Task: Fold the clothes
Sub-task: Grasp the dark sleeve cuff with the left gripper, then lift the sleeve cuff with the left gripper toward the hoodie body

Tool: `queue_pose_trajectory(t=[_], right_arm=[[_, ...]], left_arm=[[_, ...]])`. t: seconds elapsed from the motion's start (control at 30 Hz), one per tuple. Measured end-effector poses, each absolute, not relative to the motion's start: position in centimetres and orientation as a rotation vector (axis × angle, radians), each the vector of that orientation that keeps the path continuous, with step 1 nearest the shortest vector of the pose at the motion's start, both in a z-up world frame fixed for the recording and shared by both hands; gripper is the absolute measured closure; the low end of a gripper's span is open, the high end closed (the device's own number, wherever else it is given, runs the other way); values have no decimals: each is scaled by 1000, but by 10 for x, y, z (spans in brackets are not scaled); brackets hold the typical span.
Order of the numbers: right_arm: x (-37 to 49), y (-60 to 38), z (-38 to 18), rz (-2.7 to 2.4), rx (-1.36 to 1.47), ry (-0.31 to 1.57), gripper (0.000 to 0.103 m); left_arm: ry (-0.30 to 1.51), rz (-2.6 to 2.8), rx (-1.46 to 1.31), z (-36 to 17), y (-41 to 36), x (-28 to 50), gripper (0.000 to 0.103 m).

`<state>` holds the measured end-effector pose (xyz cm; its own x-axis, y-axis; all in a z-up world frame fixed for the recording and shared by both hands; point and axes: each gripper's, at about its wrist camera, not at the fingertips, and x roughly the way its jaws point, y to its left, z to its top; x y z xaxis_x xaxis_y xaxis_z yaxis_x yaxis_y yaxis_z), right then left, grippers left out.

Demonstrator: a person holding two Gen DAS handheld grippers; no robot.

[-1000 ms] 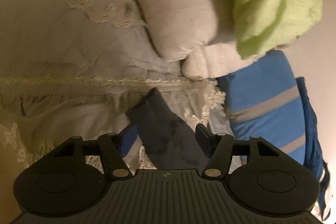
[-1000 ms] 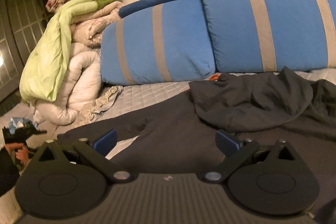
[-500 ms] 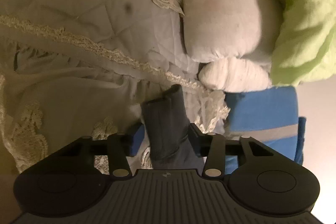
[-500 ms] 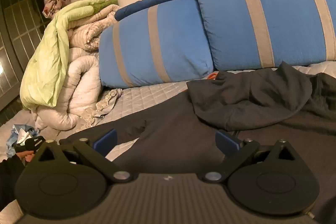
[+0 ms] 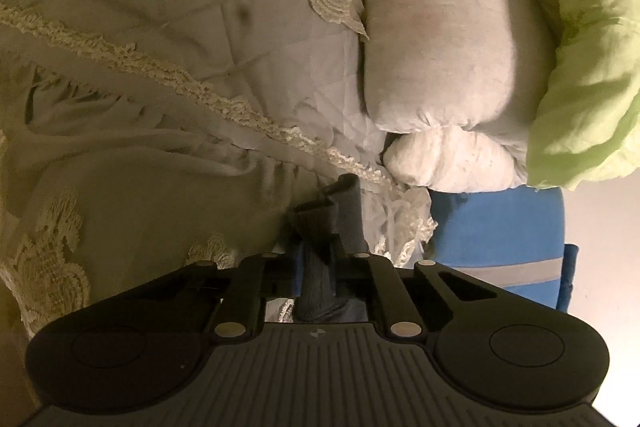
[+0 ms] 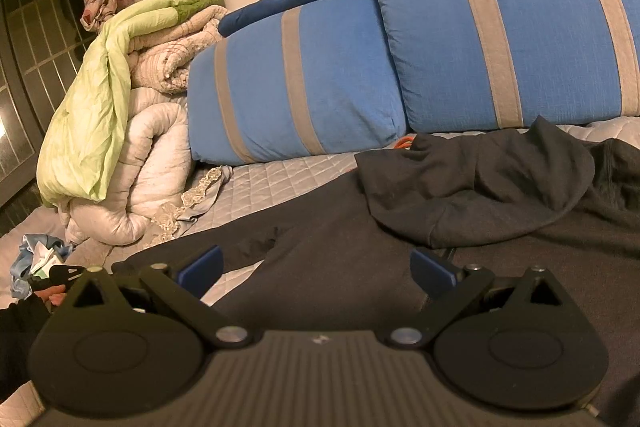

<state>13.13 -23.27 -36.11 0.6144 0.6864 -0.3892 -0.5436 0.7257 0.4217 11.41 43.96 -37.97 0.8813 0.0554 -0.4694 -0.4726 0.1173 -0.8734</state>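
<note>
A: Left gripper (image 5: 318, 259): jaws closed down on the ribbed cuff (image 5: 320, 227) of the dark charcoal sweatshirt, cloth bunched between the blue pads. Probably pinched there so the sleeve can be drawn across the body.

B: Right gripper (image 6: 316, 269)?

A: Jaws spread wide, nothing between them. It hovers just over the dark charcoal sweatshirt (image 6: 360, 259), which lies spread on the pale quilted bed cover (image 6: 264, 187), hood (image 6: 480, 183) flopped over the chest.

B: Surroundings?

A: Blue cushions with grey stripes (image 6: 304, 87) stand behind; the rolled white duvet (image 6: 156, 163) and lime-green sheet (image 6: 92, 107) are piled to one side, clear of the working area.

B: Status?

A: Judged early; no fold made yet.
</note>
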Motion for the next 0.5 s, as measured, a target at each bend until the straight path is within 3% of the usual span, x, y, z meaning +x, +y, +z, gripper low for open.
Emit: queue_pose_trajectory(t=[0.5], right_arm=[[129,-233,-360,729,275,553,0]], left_arm=[[383,399,-1042,-327,415,135,92]])
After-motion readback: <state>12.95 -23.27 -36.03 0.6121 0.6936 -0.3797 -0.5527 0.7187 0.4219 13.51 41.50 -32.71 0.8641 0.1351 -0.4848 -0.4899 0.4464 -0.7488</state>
